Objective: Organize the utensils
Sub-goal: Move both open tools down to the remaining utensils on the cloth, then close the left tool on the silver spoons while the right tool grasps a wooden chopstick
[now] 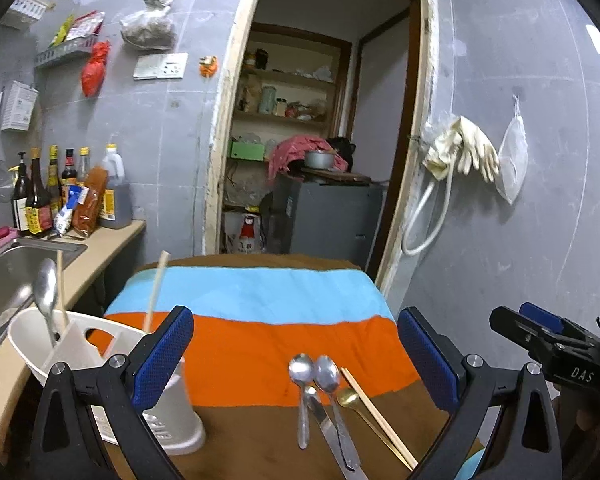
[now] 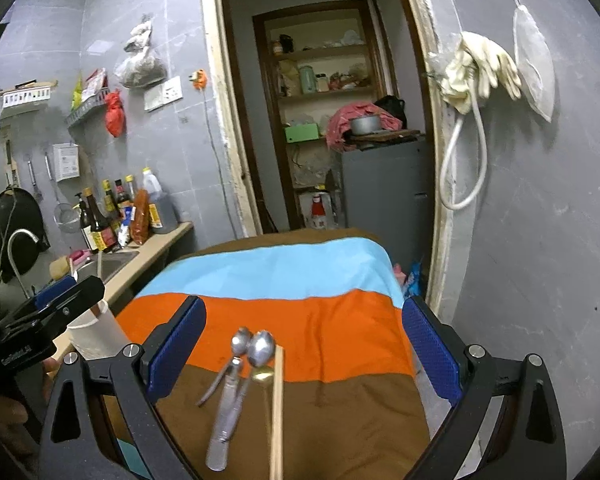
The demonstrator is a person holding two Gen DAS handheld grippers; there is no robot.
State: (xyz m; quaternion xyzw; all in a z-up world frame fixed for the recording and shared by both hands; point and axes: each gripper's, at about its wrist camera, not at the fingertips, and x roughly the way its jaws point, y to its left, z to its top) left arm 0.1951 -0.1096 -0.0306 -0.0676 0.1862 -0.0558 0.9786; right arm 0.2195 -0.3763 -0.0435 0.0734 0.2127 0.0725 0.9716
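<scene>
On the striped cloth lie two steel spoons (image 1: 301, 368) (image 2: 260, 346), a steel knife (image 1: 331, 428) (image 2: 226, 420), a small gold spoon (image 1: 347, 397) (image 2: 261, 376) and a wooden chopstick (image 1: 375, 412) (image 2: 277, 408), all close together. A white utensil holder (image 1: 168, 412) (image 2: 96, 332) at the table's left edge holds a spoon (image 1: 46, 292) and chopsticks (image 1: 156, 292). My left gripper (image 1: 296, 360) is open and empty above the loose utensils. My right gripper (image 2: 303, 348) is open and empty above them too.
The table (image 1: 260, 292) is covered by a blue, orange and brown cloth. A counter with a steel sink (image 1: 12, 276) and sauce bottles (image 1: 40, 196) stands to the left. A doorway (image 1: 319, 140) with shelves lies behind; gloves and a hose (image 1: 459, 152) hang on the right wall.
</scene>
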